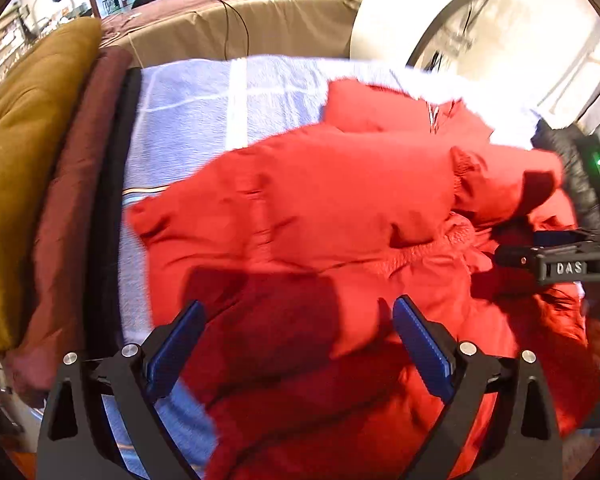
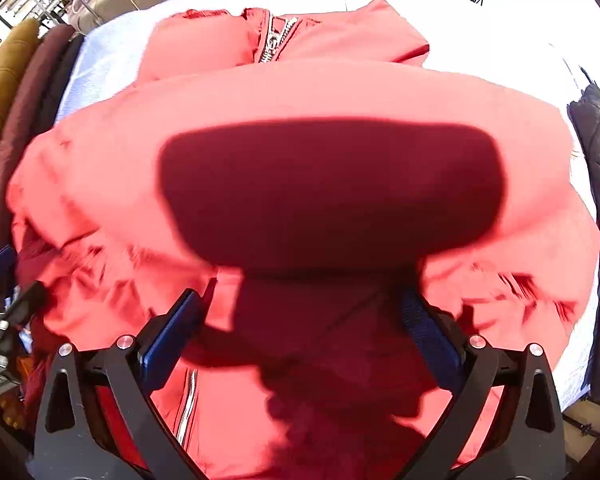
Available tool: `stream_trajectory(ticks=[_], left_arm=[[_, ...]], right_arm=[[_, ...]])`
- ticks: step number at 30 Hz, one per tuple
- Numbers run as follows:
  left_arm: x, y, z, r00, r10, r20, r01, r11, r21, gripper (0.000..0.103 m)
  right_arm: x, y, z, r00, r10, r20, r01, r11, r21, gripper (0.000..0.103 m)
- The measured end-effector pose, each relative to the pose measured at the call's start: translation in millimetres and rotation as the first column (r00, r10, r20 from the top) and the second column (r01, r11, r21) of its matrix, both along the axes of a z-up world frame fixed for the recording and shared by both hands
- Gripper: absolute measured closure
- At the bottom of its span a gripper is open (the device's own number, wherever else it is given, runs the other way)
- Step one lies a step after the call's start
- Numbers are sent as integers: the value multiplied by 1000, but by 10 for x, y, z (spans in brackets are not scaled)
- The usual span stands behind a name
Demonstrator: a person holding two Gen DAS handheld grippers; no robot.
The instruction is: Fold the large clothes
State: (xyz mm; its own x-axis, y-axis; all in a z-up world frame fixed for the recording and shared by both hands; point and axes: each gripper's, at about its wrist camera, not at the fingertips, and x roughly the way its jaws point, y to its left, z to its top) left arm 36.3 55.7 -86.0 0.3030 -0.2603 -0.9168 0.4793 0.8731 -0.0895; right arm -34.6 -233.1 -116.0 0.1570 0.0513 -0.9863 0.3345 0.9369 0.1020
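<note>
Red jacket point(image 1: 340, 216) smooth matt cloth, bedsheet point(image 1: 196, 100) rough cloth.

Left gripper point(image 1: 296, 344): your black angular frame, ribbed blue pads point(image 1: 420, 344), round silver screws.
Right gripper point(image 2: 300, 336): your matching black frame, blue pads point(image 2: 168, 336), silver screws.
Marking point(image 1: 569, 268): white "DAS" letters on your right gripper's black side.

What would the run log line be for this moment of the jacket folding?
stage: mid-fold | item: puffy red zip jacket bunched on pale blue bedspread | left gripper: open, empty | right gripper: open, empty
</note>
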Motion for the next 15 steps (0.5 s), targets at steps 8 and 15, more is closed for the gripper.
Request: stream_trajectory(ticks=[8,15], left_arm=[[103,894,35,991,80,-106,-79,997,14,27],[-12,1174,214,968,7,-251,-46,987,-153,25]], right_arm=[[-343,-191,449,997,-73,28,72,997,37,5],[-948,-401,597,984,-179,14,178,984,29,5]])
